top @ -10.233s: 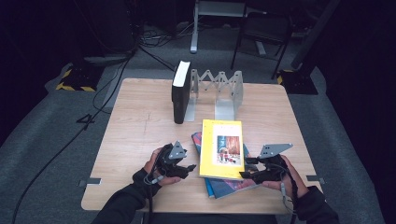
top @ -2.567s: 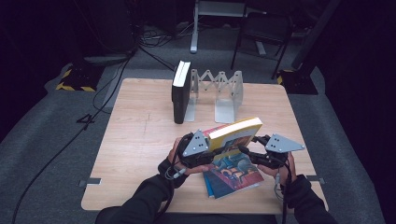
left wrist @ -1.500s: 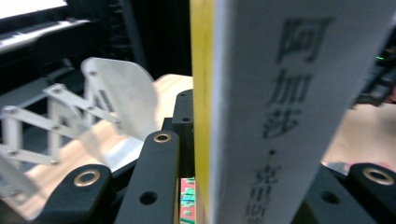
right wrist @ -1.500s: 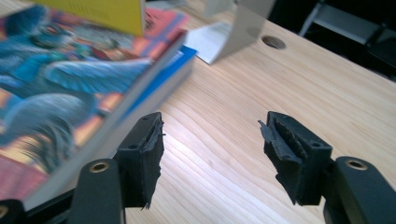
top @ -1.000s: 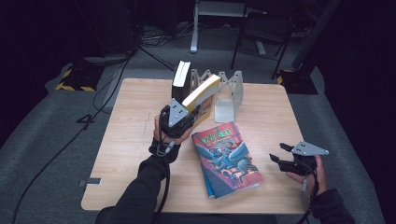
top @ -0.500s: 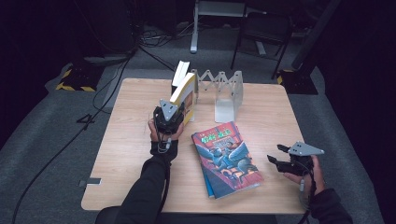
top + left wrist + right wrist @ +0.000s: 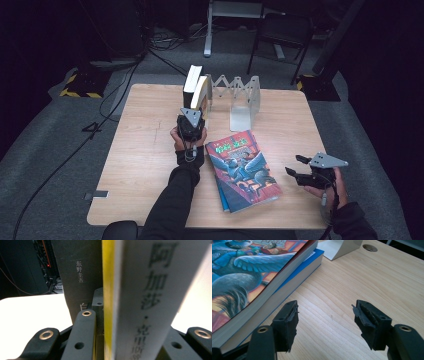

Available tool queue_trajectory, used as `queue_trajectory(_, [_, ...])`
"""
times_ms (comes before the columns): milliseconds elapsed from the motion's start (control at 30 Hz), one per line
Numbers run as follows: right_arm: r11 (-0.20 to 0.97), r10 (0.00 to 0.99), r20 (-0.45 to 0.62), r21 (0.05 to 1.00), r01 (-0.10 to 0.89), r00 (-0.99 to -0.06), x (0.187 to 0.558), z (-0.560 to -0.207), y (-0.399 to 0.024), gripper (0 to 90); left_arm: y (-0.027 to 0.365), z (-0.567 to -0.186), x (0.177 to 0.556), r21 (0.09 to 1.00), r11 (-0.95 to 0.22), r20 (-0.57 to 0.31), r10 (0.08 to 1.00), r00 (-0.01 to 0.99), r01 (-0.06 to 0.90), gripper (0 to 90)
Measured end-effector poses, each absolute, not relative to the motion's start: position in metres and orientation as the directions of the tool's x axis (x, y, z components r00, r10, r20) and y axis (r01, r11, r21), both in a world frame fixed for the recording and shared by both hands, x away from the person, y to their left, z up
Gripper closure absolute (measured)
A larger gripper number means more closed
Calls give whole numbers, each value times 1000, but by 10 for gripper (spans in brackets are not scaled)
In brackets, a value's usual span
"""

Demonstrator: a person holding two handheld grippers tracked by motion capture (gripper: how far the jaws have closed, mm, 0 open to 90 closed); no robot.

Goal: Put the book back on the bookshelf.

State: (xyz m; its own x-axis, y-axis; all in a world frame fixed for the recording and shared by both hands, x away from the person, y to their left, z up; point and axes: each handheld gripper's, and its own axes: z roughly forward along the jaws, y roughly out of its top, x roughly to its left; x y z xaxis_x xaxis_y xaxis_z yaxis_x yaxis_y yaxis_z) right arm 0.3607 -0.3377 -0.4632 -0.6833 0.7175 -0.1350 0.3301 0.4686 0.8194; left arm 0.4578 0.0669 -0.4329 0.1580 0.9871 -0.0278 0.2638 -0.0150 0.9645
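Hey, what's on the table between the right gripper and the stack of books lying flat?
Nothing: bare wood. The right gripper view shows plain table between its open jaws and the stack of books; the high view agrees.

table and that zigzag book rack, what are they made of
The table looks like pale wood or wood-look laminate: matt, with fine straight grain lines in the right gripper view. The book rack looks like sheet metal, light grey and smooth, folded into thin accordion panels; painted or bare, hard to say.
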Motion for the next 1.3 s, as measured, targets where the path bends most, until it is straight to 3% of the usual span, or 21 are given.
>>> queue_trajectory(233, [465, 711, -126, 822, 329, -692, 360, -463, -338, 353, 67, -437, 457, 969, -9, -33, 986, 165, 248, 727])
queue_trajectory(567, [461, 717, -115, 818, 345, -687, 359, -464, -339, 353, 77, -448, 444, 962, 0, -53, 981, 186, 273, 544])
queue_trajectory(767, [472, 714, -111, 805, 359, -692, 356, -470, -343, 354, 77, -463, 432, 951, -71, -4, 970, 242, 301, 619])
queue_trajectory(833, [470, 717, -106, 803, 366, -689, 356, -472, -344, 357, 74, -463, 431, 950, -90, 21, 973, 230, 298, 735])
queue_trajectory(1300, [495, 707, -116, 786, 371, -698, 357, -476, -340, 359, 61, -458, 460, 940, 14, -74, 984, 161, 342, 742])
